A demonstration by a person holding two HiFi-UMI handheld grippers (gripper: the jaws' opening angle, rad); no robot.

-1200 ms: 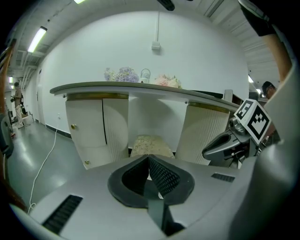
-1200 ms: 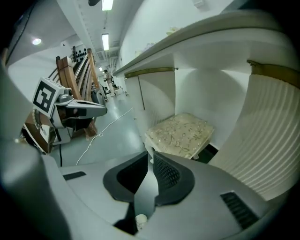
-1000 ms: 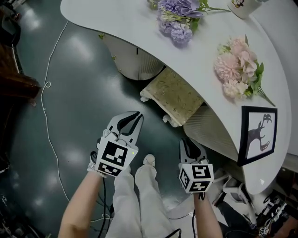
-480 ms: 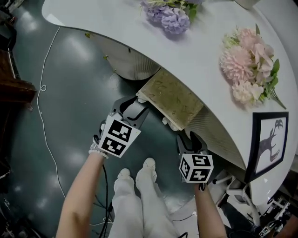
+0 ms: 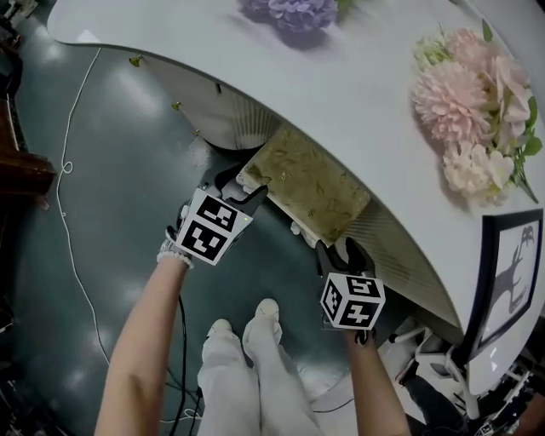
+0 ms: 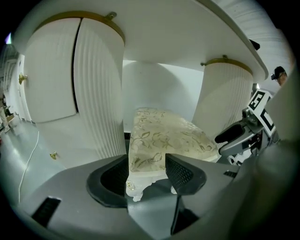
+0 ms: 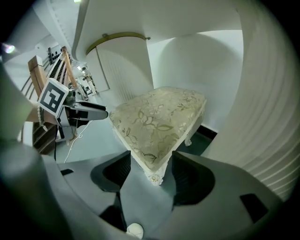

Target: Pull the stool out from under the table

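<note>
The stool [image 5: 311, 183] has a cream floral cushion and white carved legs, and stands mostly under the white table [image 5: 366, 94]. My left gripper [image 5: 244, 189] is at its near left corner. My right gripper [image 5: 341, 252] is at its near right corner. Both sets of jaws have just been opening. In the left gripper view the stool [image 6: 164, 136] has one corner between the open jaws of the left gripper [image 6: 146, 173], with no pad pressing on it. In the right gripper view the stool [image 7: 157, 119] likewise pokes a corner between the open jaws of the right gripper [image 7: 150, 171].
Pink flowers [image 5: 477, 111], purple flowers [image 5: 294, 13] and a framed picture [image 5: 511, 272] lie on the table top. Ribbed white pedestals [image 6: 98, 93] flank the stool. A white cable [image 5: 68, 213] runs over the dark floor at left. The person's feet [image 5: 247, 328] stand just behind the grippers.
Both grippers have sunk and moved forward to the stool's near corners. Their jaws, shut a second ago, now stand wide with a stool corner between each pair.
</note>
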